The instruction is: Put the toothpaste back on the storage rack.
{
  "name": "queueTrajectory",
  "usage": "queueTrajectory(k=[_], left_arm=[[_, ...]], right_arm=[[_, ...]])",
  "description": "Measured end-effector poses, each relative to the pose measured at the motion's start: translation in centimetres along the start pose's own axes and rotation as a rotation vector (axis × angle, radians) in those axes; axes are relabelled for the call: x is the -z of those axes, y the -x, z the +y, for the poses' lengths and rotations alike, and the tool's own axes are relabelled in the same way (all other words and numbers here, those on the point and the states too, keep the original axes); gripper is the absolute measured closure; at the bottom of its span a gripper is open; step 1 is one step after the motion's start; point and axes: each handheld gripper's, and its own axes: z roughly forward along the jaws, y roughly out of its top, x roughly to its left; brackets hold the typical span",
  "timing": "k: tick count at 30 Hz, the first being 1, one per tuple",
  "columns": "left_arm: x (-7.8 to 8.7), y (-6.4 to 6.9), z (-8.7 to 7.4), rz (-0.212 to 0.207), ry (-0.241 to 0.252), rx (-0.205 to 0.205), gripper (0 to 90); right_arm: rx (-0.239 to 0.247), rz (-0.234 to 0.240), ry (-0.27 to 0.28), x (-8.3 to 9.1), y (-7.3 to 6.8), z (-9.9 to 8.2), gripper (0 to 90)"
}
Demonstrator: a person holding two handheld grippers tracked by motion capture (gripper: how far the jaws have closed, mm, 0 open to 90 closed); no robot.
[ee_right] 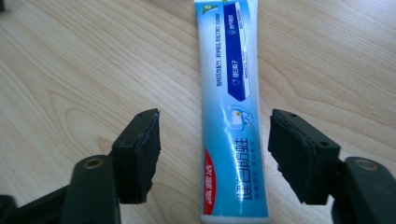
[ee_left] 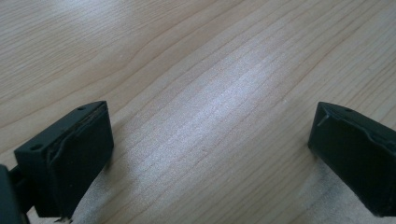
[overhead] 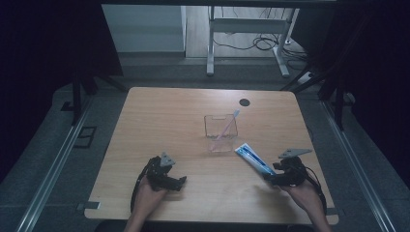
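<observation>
A: Right gripper?
B: Jaws apart, either side of the toothpaste tube, pads clear of it. Tube flat on the table, beside the clear box.
A: Left gripper?
B: Wide open, holding nothing.

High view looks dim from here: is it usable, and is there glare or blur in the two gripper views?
High view: dark and murky at the edges, the table evenly lit, the clear container faint. Left gripper view: a pale sheen on the wood, the fingers soft. Right gripper view: bright and sharp, the toothpaste tube print crisp, slight gloss.
</observation>
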Motion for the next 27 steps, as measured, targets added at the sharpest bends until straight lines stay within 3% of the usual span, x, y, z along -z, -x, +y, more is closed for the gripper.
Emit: queueTrajectory(k=[8, 17, 27], left_arm=[[0.0, 0.0, 0.0, 0.000, 0.002, 0.002, 0.2], [0.0, 0.0, 0.0, 0.000, 0.002, 0.007, 0.2], [0.0, 0.0, 0.0, 0.000, -0.002, 0.004, 0.2]], right_arm=[[0.035, -0.005, -0.072, -1.0, 0.7, 1.0, 28.9], [0.022, -0.019, -0.175, -2.1, 1.0, 2.6, 28.1], [0.090, -0.025, -0.328, -3.8, 0.4, 5.0, 34.8]])
